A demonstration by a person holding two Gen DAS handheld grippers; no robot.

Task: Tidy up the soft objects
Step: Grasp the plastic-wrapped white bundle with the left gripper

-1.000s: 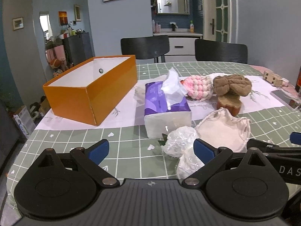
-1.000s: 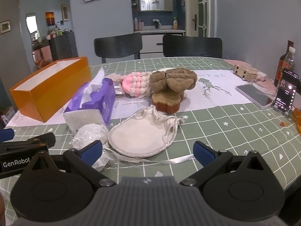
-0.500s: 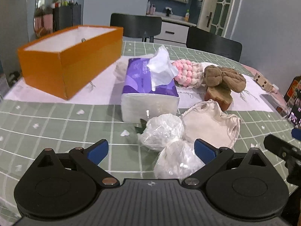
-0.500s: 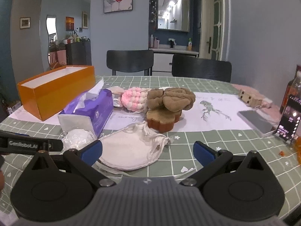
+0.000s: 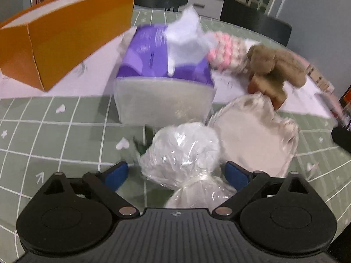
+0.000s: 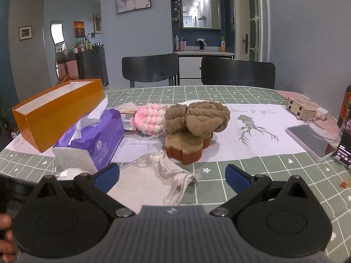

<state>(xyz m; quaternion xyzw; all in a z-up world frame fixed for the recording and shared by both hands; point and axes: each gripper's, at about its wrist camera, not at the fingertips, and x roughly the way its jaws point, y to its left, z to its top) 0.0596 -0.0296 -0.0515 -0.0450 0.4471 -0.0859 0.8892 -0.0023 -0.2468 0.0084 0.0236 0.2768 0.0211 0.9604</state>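
Observation:
A clear plastic bag of white stuffing (image 5: pixel 183 153), tied in the middle, lies between the open fingers of my left gripper (image 5: pixel 177 172). Beside it on the right rests a cream drawstring pouch (image 5: pixel 252 135) (image 6: pixel 153 188), and my right gripper (image 6: pixel 172 175) hovers open just over it. Behind them stands a purple tissue pack (image 5: pixel 162 74) (image 6: pixel 96 138). A pink-and-white crocheted piece (image 6: pixel 147 120), a brown plush (image 6: pixel 197 118) and a brown sponge block (image 6: pixel 183 146) lie further back. The orange box (image 5: pixel 57 41) (image 6: pixel 57 111) stands open at the left.
The green checked tablecloth (image 6: pixel 263 175) carries a white printed runner (image 6: pixel 252 131). At the right lie a grey tablet (image 6: pixel 311 140), a phone on a stand (image 6: pixel 344 151) and a small wooden box (image 6: pixel 300 108). Two black chairs (image 6: pixel 151 70) stand behind the table.
My left gripper has dropped and pushed forward so the plastic bag now sits between its fingers. My right gripper has sunk lower over the cream pouch.

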